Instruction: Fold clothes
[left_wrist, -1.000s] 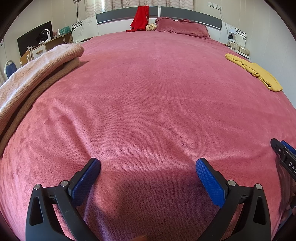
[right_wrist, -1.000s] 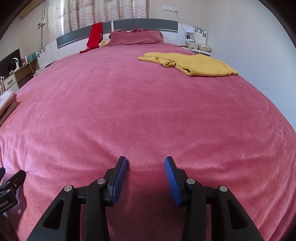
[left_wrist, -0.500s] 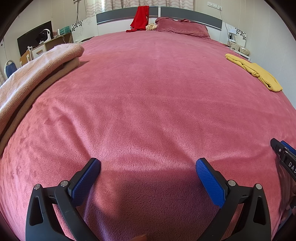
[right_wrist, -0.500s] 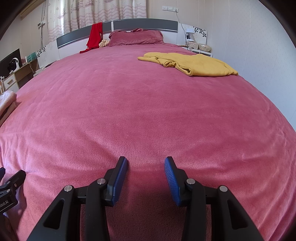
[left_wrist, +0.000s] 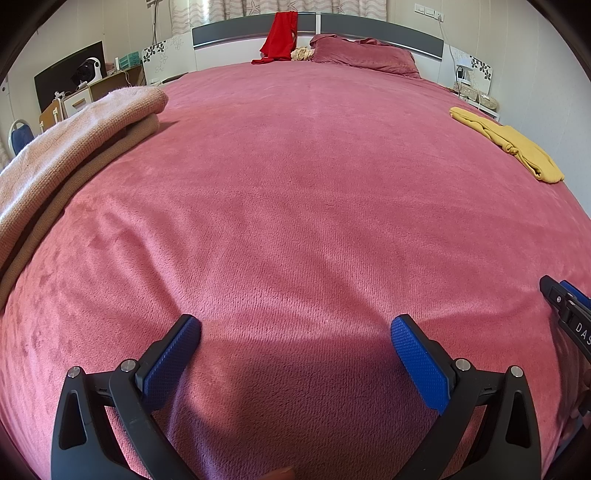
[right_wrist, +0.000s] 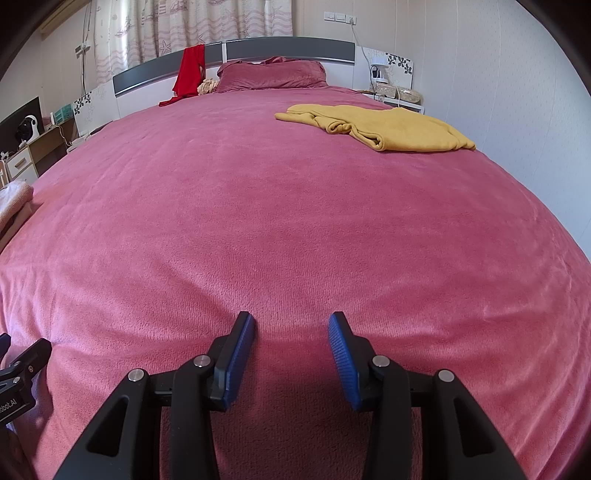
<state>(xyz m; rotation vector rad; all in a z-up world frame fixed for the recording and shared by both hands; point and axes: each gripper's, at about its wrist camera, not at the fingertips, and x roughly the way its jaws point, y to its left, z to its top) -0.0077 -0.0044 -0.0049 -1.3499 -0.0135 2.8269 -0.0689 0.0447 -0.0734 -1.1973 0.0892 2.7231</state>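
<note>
A crumpled yellow garment lies on the far right of the pink bed cover; the left wrist view shows the same yellow garment at the right edge. Folded pale pink and tan clothes are stacked at the bed's left side. My left gripper hovers wide open over the near bedspread, nothing between its blue pads. Close beside it on the right, my right gripper stands open more narrowly, also empty. Both are far from the yellow garment.
A red garment hangs over the grey headboard, next to a pink pillow. A desk with a monitor stands left of the bed, a nightstand on the right by the wall.
</note>
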